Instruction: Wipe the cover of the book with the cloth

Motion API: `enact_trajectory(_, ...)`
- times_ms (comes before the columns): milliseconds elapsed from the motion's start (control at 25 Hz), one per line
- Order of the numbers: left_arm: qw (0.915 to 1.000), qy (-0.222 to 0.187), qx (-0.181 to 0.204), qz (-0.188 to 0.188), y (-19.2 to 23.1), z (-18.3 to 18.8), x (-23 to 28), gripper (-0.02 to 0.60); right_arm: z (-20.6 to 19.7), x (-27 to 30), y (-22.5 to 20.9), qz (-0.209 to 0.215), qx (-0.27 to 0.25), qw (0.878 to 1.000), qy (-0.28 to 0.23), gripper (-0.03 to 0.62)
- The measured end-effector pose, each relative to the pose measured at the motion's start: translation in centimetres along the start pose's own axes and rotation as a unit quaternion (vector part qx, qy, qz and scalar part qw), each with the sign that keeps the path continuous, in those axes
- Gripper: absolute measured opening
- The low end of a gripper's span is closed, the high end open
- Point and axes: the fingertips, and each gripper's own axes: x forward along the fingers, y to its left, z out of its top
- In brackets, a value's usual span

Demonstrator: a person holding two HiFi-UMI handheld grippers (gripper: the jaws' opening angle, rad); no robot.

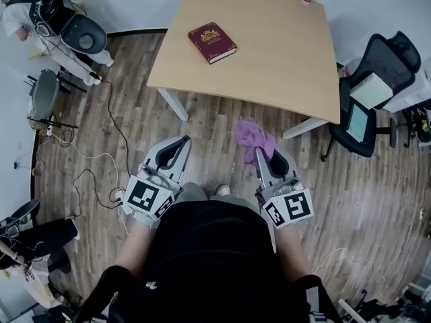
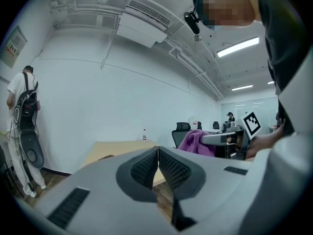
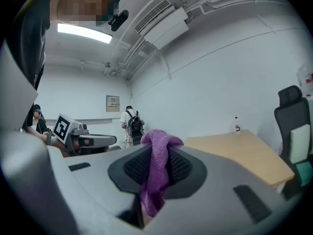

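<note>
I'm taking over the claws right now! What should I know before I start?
Left claw: shut, empty.
Right claw: shut on the purple cloth, which hangs from it.
The book lies closed on the table, towards its left side. Both claws are held over the floor, short of the table's near edge.
Done: cloth is in the claw.
Left: carry the cloth to the book and wipe its cover.

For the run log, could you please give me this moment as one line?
stage: before wiping | left gripper: shut, empty | right gripper: shut on purple cloth | book: closed on table, untouched
</note>
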Motion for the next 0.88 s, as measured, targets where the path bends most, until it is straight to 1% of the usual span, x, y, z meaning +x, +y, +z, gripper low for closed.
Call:
enact_trajectory(120, 0.9999, 0.007, 0.009, -0.008, -1.1, -0.1, 1.5, 0.02, 0.0, -0.8, -1.8, -0.017, 0.016, 1.0, -0.005, 0.067)
enact_trajectory(240, 0.9997, 0.013, 0.01, -0.017, -1.4, -0.3, 2.8, 0.02, -0.2, -0.9, -3.1, -0.028, 0.027, 0.999, -0.004, 0.067)
enact_trajectory(440, 0.9996, 0.016, 0.006, -0.022, 0.0, -0.6, 4.7, 0.02, -0.8, 0.6, -4.3, -0.036, 0.032, 0.999, 0.004, 0.067)
enact_trajectory(600, 0.9996, 0.011, -0.003, -0.025, 2.7, -1.0, 6.5, 0.02, -1.3, 3.8, -4.9, -0.037, 0.028, 0.999, 0.013, 0.067)
enact_trajectory(880, 0.9991, 0.014, 0.001, -0.039, 10.5, -0.4, 10.9, 0.02, -0.5, 12.3, -6.0, -0.043, 0.02, 0.999, 0.024, 0.067)
